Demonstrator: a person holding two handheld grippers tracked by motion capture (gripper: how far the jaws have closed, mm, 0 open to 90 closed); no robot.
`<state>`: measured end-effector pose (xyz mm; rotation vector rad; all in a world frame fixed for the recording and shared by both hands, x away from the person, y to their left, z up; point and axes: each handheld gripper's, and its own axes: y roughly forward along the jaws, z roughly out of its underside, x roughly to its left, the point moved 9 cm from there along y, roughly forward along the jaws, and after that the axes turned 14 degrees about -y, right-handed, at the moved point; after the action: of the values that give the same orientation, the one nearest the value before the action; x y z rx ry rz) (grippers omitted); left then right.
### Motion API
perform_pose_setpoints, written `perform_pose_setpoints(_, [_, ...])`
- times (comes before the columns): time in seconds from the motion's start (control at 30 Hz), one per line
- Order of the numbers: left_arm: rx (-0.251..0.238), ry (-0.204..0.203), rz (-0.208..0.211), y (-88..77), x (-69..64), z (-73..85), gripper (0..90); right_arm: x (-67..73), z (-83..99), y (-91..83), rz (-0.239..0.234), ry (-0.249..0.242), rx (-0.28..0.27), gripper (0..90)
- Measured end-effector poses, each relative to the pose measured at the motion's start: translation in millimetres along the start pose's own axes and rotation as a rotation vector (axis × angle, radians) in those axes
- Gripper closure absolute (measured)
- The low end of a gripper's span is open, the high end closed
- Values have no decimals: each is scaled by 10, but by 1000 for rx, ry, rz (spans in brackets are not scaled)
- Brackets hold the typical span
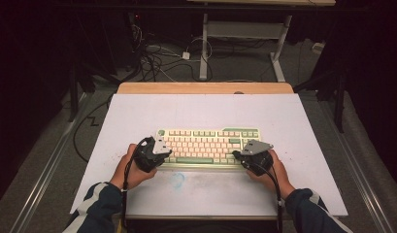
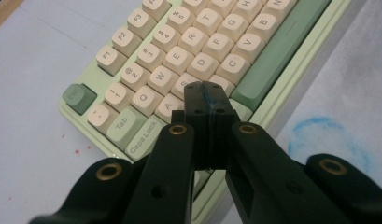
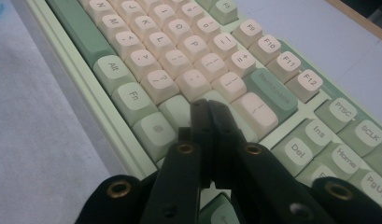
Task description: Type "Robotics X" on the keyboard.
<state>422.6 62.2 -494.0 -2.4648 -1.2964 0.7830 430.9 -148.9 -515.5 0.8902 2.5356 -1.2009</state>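
Note:
A pale green keyboard (image 1: 208, 145) with cream keys lies on the white sheet in the middle of the table. My left gripper (image 1: 163, 156) is at the keyboard's left end, jaws shut and empty; in the left gripper view its tips (image 2: 207, 95) hover over the lower-left keys of the keyboard (image 2: 188, 51), near A and the Shift key. My right gripper (image 1: 237, 155) is at the keyboard's right end, also shut with nothing in it; in the right gripper view its tips (image 3: 209, 112) sit above the keys near Enter on the keyboard (image 3: 193, 60). Whether either tip touches a key is unclear.
A white sheet (image 1: 138, 116) covers the wooden table (image 1: 206, 88). A faint blue ring mark (image 1: 178, 179) is on the sheet in front of the keyboard. Beyond the table are floor cables (image 1: 152, 60) and a white desk frame (image 1: 244, 39).

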Motion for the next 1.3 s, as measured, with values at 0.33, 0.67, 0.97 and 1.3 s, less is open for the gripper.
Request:
perform_pose_setpoints(0.33, [17, 10, 8, 174, -73, 1, 873, 1, 1, 0, 2, -1, -1, 900])
perform_pose_setpoints(0.67, [39, 23, 5, 288, -97, 30, 873, 3, 1, -1, 4, -2, -1, 900])
perform_pose_setpoints(0.97, [50, 27, 7, 307, -108, 56, 872, 4, 2, -2, 6, -4, -1, 900])
perform_pose_setpoints(1.3, [46, 31, 6, 321, -102, 53, 872, 7, 2, -3, 9, -7, -1, 900])
